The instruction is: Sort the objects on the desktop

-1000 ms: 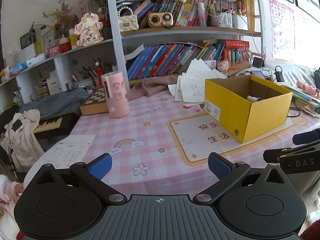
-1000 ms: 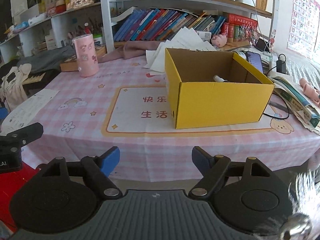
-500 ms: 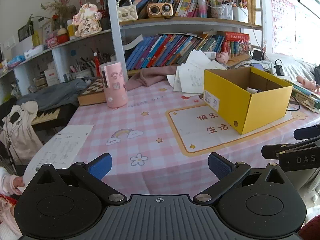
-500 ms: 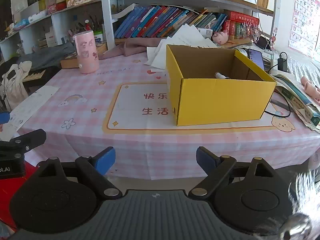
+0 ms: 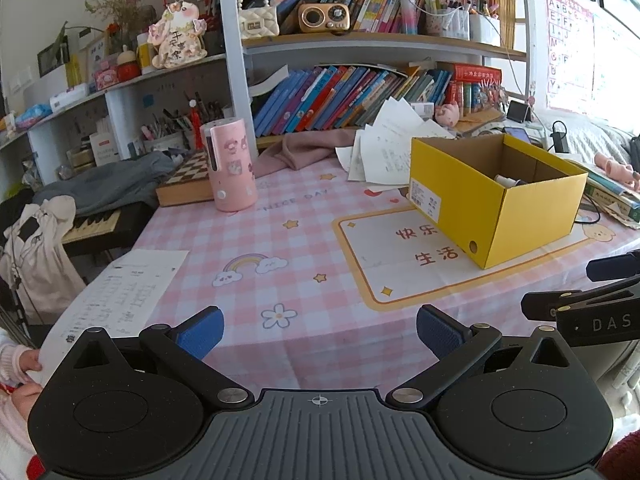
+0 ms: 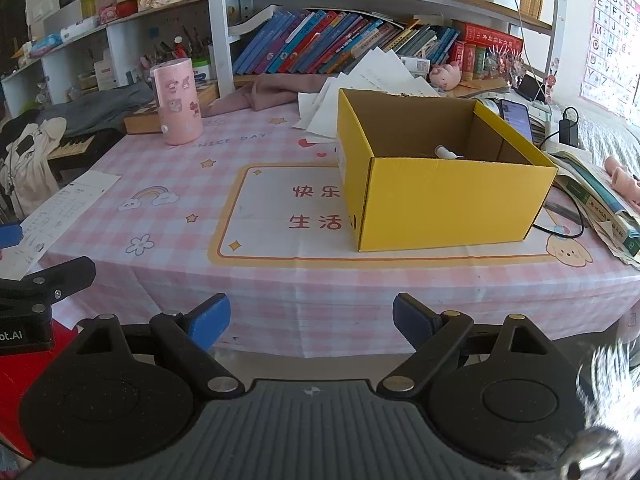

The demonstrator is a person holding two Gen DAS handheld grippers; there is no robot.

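Observation:
An open yellow cardboard box stands on the pink checked tablecloth at the right; it also shows in the right wrist view. A small white item lies inside it. A pink cylindrical holder stands at the back left, also in the right wrist view. My left gripper is open and empty, off the table's front edge. My right gripper is open and empty, in front of the table edge, short of the box.
A printed sheet hangs over the left table edge. Loose papers and a pink cloth lie behind the box. A chessboard box, books and cables sit at the right, shelves behind.
Both grippers have drawn back from the table and risen a little; the box and holder look farther away. Both stay open and empty.

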